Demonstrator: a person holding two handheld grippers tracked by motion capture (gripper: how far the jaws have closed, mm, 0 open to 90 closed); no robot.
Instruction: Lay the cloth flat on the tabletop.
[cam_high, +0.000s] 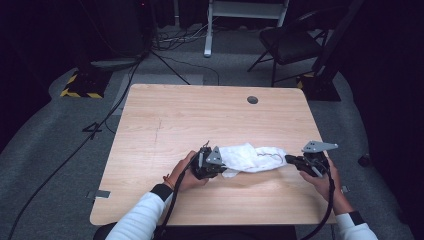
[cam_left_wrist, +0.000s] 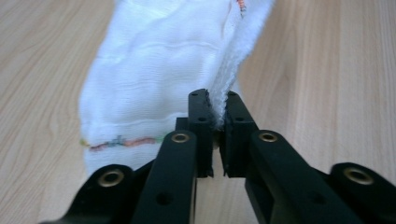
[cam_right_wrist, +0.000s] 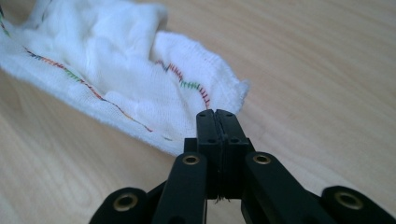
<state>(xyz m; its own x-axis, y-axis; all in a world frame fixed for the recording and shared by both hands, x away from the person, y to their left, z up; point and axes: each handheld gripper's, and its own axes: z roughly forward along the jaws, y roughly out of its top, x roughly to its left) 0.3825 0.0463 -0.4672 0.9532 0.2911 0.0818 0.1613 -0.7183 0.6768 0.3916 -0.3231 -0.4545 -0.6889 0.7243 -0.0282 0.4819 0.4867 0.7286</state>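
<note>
A crumpled white cloth (cam_high: 250, 157) with coloured stitching along its hem lies on the near middle of the wooden table (cam_high: 200, 115), stretched between both grippers. My left gripper (cam_high: 223, 168) is at its left end. In the left gripper view the left gripper (cam_left_wrist: 217, 95) is shut on a folded edge of the cloth (cam_left_wrist: 154, 70), which rises between the pads. My right gripper (cam_high: 288, 159) is at the cloth's right end. In the right gripper view the right gripper (cam_right_wrist: 216, 113) has its jaws pressed together at a corner of the cloth (cam_right_wrist: 116, 65).
A round cable hole (cam_high: 252, 99) sits near the table's far edge. Beyond the table stand a dark chair (cam_high: 290, 42), a white frame leg (cam_high: 207, 30) and a yellow-and-black striped base (cam_high: 82, 85), with cables on the grey floor.
</note>
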